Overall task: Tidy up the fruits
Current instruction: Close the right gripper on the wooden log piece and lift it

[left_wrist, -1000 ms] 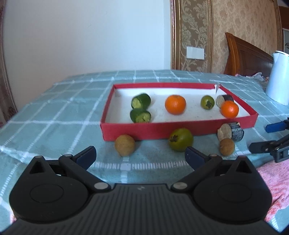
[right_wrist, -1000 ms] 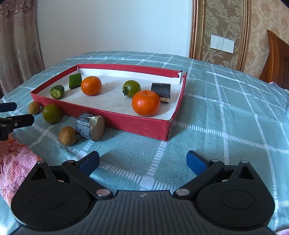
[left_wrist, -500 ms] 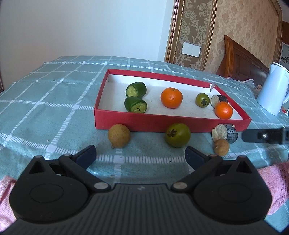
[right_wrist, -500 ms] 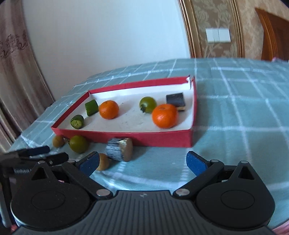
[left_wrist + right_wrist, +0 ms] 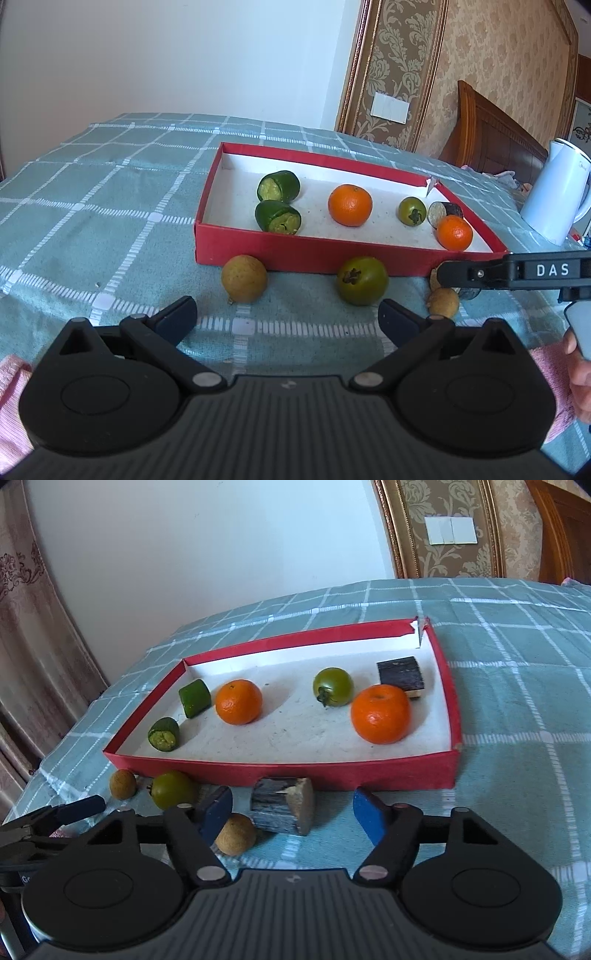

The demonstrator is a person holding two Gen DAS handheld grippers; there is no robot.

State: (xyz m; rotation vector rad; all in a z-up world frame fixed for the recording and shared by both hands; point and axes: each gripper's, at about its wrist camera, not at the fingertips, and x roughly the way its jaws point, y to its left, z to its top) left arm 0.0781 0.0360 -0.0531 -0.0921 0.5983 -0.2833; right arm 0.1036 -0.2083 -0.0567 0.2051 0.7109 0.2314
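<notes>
A red tray (image 5: 332, 254) (image 5: 332, 773) on the teal checked cloth holds two oranges (image 5: 349, 205) (image 5: 380, 714), a green tomato (image 5: 332, 686), two green cut pieces (image 5: 277, 217) and a dark chunk (image 5: 400, 674). In front of it lie a brown longan (image 5: 243, 278), a green tomato (image 5: 362, 280) (image 5: 171, 789), a small longan (image 5: 443, 302) (image 5: 235, 833) and a dark chunk (image 5: 282, 810). My left gripper (image 5: 286, 319) is open and empty, short of the fruits. My right gripper (image 5: 291, 814) is open with its jaws either side of the dark chunk, apart from it.
A white kettle (image 5: 554, 199) stands at the right. Pink cloth (image 5: 546, 369) lies at the near edge. The right gripper's arm (image 5: 517, 271) reaches in from the right in the left wrist view. A curtain (image 5: 26, 646) hangs at the left.
My right gripper has moved forward and down to the dark chunk, and its jaws have narrowed. My left gripper has come slightly closer to the fruits.
</notes>
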